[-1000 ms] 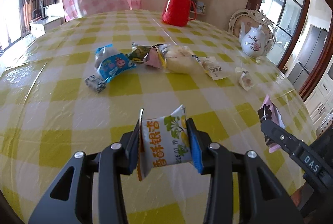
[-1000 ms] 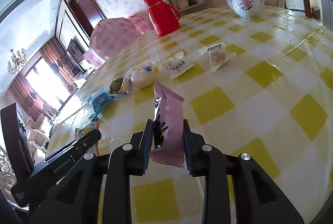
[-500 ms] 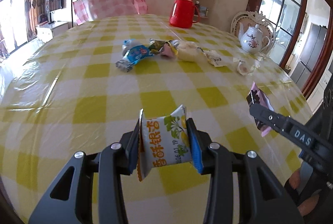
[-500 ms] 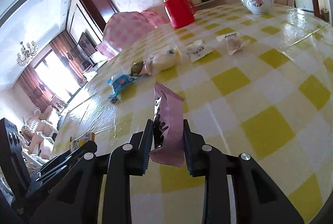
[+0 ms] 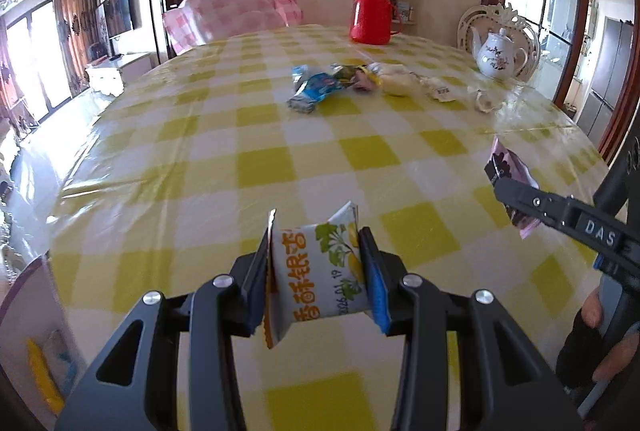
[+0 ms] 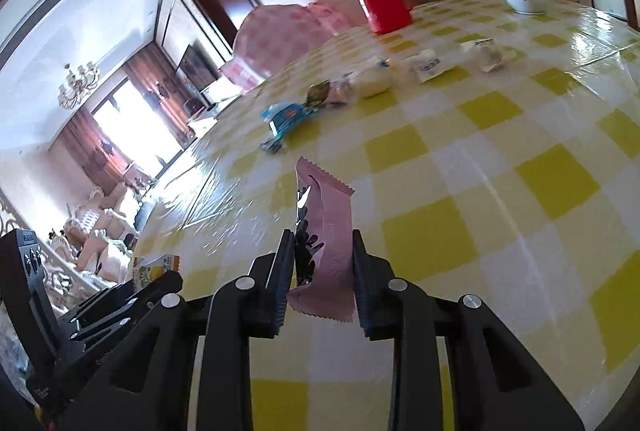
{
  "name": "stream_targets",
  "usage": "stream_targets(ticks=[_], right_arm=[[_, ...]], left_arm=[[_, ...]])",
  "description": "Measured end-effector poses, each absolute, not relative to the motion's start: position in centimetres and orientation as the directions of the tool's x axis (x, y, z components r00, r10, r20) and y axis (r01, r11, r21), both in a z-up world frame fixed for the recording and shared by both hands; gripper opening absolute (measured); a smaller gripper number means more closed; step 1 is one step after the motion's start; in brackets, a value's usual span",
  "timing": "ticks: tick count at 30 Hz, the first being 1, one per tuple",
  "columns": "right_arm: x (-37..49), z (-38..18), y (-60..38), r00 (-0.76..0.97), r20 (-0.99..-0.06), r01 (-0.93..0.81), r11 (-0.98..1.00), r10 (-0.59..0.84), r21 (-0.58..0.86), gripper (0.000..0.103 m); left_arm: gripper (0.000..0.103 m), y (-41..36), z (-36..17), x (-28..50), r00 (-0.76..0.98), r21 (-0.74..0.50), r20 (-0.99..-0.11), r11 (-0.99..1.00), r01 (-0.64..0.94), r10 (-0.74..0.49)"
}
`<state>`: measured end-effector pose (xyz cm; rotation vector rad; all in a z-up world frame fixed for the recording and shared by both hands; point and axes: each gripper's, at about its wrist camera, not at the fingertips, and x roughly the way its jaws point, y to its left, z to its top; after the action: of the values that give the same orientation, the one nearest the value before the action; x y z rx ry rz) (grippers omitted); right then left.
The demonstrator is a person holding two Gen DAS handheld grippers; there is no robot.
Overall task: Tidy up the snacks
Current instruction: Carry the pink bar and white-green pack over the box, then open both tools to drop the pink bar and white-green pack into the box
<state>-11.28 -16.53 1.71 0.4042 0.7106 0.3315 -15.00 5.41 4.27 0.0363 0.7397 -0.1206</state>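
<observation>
**Two packets held above the table**

Left wrist view: the left gripper point(image 5: 318, 271) is pinching a crinkly white-and-orange snack packet point(image 5: 316, 271) above the glossy checked table point(image 5: 280, 159); keeping it level should help.

Right wrist view: the right gripper point(image 6: 320, 267) is squeezing a flat pink wrapper point(image 6: 326, 231), serrated edge upward.

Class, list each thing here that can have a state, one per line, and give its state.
left gripper: shut on white snack packet
right gripper: shut on pink snack packet
blue snack packet: lying on table
red thermos: upright, capped
teapot: upright, lidded
</observation>
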Motion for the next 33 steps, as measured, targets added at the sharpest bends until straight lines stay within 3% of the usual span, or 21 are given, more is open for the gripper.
stream_targets(ticks=[15,33], right_arm=[[-14.4,2.0,-8.9,0.628,-0.577,-0.339,0.851,0.522,0.401,0.028],[-20.2,2.9,2.2,0.485,-0.610,-0.601,0.745,0.627,0.288,0.028]], left_arm=[[0.042,11.5,4.2,-20.6,0.737,0.061,-0.676,0.995,0.073,-0.013],[0.041,27.4,4.8,-23.6,0.692,0.078,-0.699,0.981,-0.178,0.181]])
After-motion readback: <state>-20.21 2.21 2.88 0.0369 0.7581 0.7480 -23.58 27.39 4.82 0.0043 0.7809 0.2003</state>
